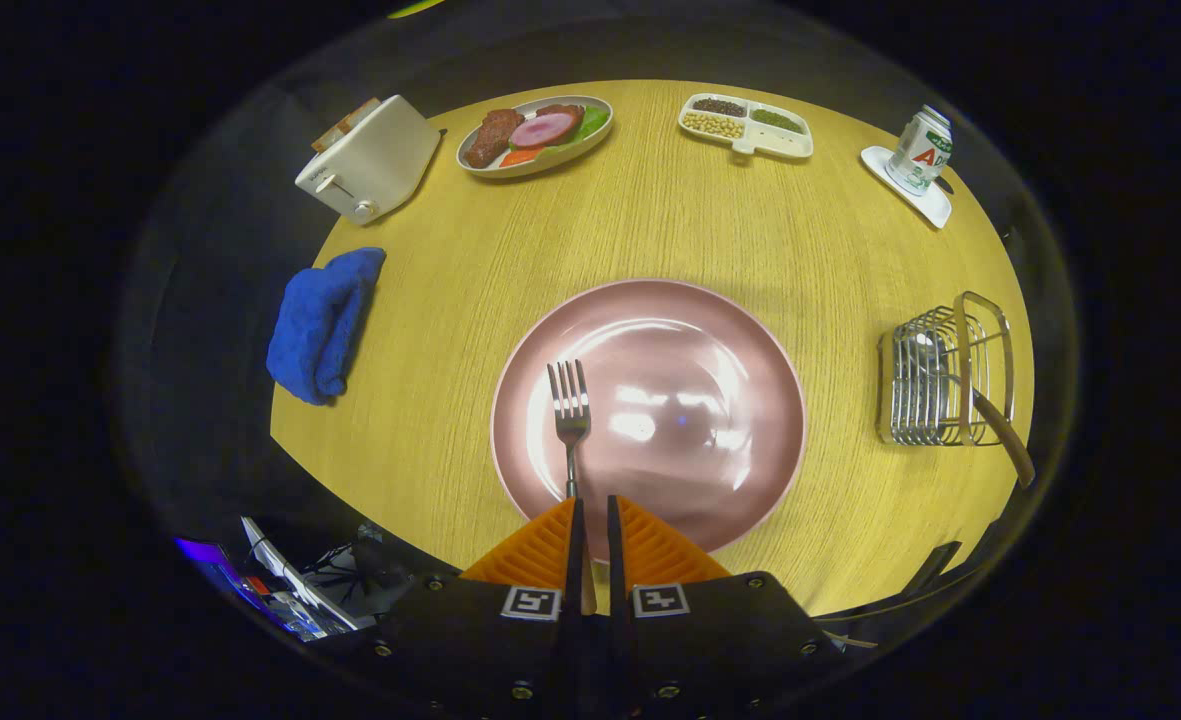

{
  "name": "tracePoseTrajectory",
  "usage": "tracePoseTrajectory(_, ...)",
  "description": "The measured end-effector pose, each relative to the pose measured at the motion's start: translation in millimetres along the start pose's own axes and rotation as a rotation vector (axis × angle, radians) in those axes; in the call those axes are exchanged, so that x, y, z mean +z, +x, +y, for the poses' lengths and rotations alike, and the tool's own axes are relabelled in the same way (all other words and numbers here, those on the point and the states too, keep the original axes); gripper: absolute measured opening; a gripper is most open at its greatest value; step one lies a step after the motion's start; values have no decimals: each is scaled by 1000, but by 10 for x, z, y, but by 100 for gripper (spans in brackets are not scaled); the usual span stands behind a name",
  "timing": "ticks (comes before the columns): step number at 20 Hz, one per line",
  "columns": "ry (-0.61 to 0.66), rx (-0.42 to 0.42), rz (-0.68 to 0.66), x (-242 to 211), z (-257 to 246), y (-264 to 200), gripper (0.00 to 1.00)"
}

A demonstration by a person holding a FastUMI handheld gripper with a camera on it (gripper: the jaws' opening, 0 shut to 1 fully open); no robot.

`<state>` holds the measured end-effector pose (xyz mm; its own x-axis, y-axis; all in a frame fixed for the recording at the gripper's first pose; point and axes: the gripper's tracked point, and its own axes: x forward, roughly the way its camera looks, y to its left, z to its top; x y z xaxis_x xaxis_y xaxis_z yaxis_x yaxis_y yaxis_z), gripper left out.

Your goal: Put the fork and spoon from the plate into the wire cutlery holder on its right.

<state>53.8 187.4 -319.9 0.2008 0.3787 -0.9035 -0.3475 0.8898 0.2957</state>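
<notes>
A fork (570, 400) points away from me over the left part of the pink plate (720, 340), tines far from the fingers. Its handle runs back between my fingertips, and my gripper (591, 503) is shut on it at the plate's near rim. I cannot tell whether the fork touches the plate or hangs just above it. The wire cutlery holder (945, 375) stands on the table to the right of the plate. A spoon (1008, 440) rests in it, bowl inside the wires and wooden handle sticking out toward the near right.
Around the far side of the round wooden table (650, 220) stand a white toaster (370, 160), an oval dish of food (535, 133), a divided dish of beans (747, 125) and a can on a white coaster (918, 152). A blue cloth (322, 322) lies at the left edge.
</notes>
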Motion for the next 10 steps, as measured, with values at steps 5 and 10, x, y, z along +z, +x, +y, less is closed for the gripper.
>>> tracePoseTrajectory(5, -16, 4, 47, -72, 60, 223, 17)
tracePoseTrajectory(10, -27, -11, 72, -91, 41, 312, 24)
